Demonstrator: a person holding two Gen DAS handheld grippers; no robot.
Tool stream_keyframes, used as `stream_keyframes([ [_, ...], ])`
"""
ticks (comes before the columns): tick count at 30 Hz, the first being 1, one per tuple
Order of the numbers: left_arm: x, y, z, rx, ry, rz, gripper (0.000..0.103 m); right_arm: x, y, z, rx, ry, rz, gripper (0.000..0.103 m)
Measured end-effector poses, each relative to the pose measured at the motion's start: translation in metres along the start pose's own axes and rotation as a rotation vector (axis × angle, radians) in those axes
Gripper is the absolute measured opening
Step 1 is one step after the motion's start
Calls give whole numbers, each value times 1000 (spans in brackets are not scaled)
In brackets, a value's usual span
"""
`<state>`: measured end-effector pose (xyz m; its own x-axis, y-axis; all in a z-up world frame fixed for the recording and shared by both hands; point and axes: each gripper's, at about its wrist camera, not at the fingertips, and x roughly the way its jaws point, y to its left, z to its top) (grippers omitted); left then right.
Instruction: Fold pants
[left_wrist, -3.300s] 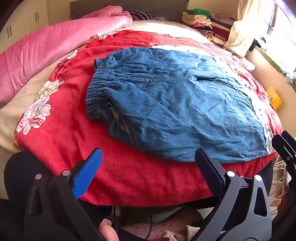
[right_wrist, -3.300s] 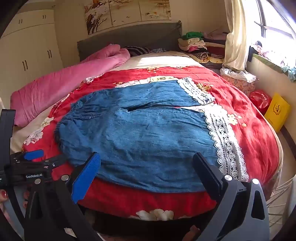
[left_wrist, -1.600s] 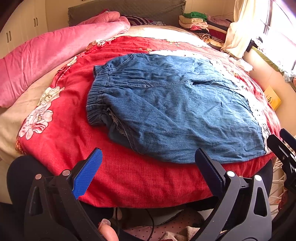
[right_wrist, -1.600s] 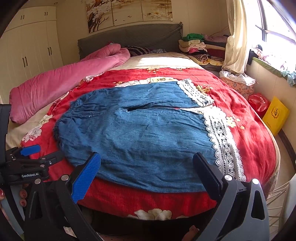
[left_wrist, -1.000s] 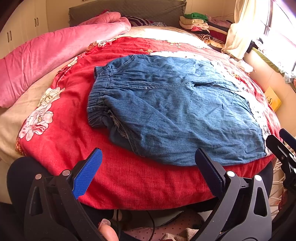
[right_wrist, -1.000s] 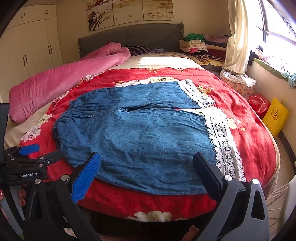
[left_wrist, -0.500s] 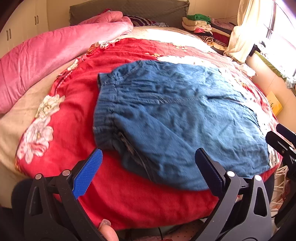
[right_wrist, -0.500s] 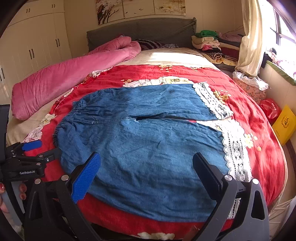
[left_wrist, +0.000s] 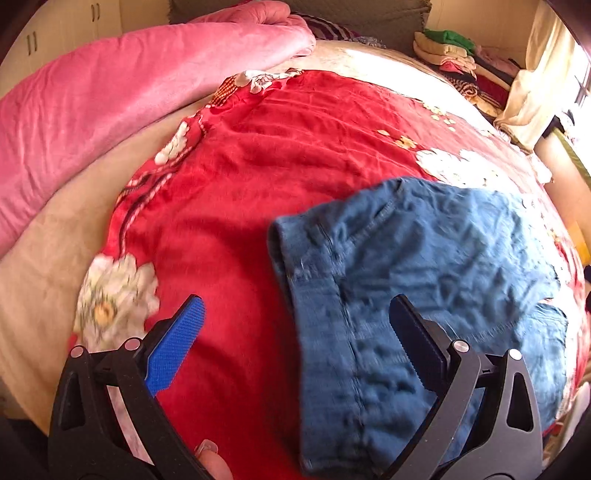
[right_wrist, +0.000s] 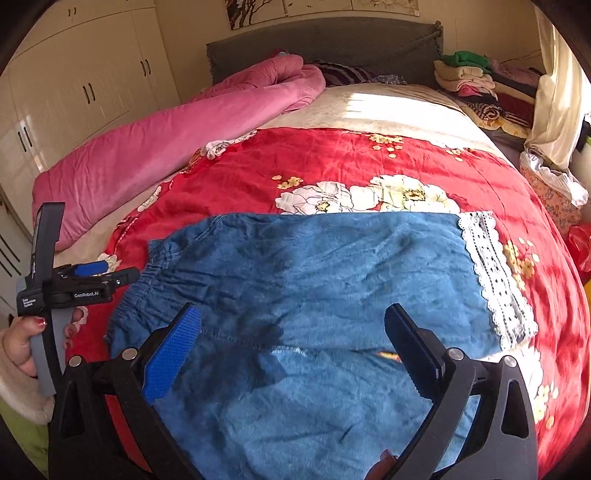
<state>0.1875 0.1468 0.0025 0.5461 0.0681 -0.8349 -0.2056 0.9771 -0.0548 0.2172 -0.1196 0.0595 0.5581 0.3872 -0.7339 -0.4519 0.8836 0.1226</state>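
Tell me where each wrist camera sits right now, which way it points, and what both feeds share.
Left wrist: on the left tongs, open, low over the waistband end of the denim pants, facing up the bed; a fingertip shows below.
Right wrist: on the right tongs, open, above the pants' middle, facing the headboard; the other tongs and a hand show at left.
Shared: pants, red floral quilt, pink duvet, folded clothes pile.
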Motion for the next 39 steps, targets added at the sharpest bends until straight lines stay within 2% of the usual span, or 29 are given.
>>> stream_keyframes([
  [5, 28, -9, 23, 82, 2, 8, 93, 40, 1, 30, -67, 49, 8, 99],
  [6, 33, -11, 26, 95, 1, 8, 90, 49, 1, 35, -81, 62, 0, 99],
  [8, 42, -17, 34, 136, -2, 1, 75, 64, 3, 45, -120, 80, -6, 99],
  [10, 51, -23, 40, 182, -11, 0, 69, 79, 6, 54, -160, 98, -7, 99],
  [12, 62, -25, 45, 200, 3, -39, 61, 94, 7, 62, -189, 119, 11, 99],
  [15, 75, -23, 49, 211, 15, -68, 44, 117, 7, 72, -235, 152, 30, 99],
  [16, 79, -22, 50, 208, 18, -89, 32, 124, 7, 74, -250, 164, 32, 99],
  [18, 81, -22, 49, 208, 22, -120, 24, 139, 6, 78, -274, 191, 42, 99],
  [19, 80, -23, 49, 222, 15, -131, 11, 146, 7, 80, -286, 200, 40, 99],
  [20, 77, -25, 48, 238, 10, -165, 2, 152, 8, 82, -298, 207, 46, 99],
  [26, 58, -27, 50, 245, -34, -227, 1, 184, 18, 93, -406, 230, 92, 99],
  [32, 34, -27, 50, 252, -88, -270, 1, 202, 33, 97, -557, 264, 207, 98],
  [34, 23, -28, 48, 264, -114, -283, 1, 208, 38, 96, -591, 287, 222, 88],
  [35, 20, -29, 48, 272, -121, -285, 1, 209, 39, 94, -594, 301, 243, 65],
  [36, 17, -30, 47, 281, -126, -285, 1, 210, 41, 92, -593, 319, 268, 50],
  [37, 16, -32, 46, 291, -127, -278, 1, 207, 43, 90, -596, 319, 277, 45],
  [39, 18, -33, 45, 308, -128, -253, 1, 196, 46, 86, -599, 288, 280, 20],
])
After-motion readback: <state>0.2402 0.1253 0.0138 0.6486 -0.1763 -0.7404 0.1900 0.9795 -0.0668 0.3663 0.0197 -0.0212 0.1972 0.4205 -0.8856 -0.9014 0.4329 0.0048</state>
